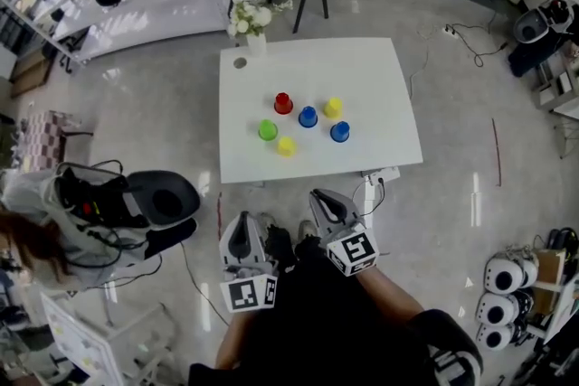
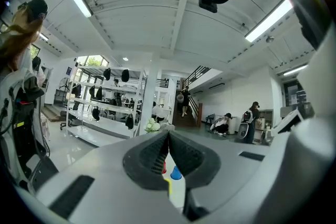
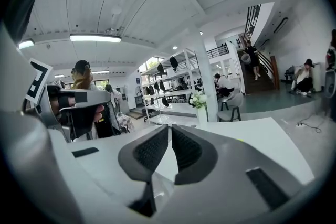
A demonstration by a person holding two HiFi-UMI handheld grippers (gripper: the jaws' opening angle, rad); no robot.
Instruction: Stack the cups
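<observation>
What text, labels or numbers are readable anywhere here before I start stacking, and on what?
No readable text in any view.
Cubes on left gripper and right gripper: black-and-white square markers only, no letters or digits.
The cups: plain colours, no print visible.
Background shelves: too small to read.

Six small plastic cups stand singly, none stacked, in a loose cluster near the middle of the white table [image 1: 380, 77]. In the far row, from left to right, are the red cup [image 1: 283, 103], the blue cup [image 1: 308, 117] and the yellow cup [image 1: 333, 108]. Nearer the front edge sit the green cup [image 1: 267, 130], the second yellow cup [image 1: 286, 146] and the second blue cup [image 1: 340, 132], each apart from its neighbours.
</observation>
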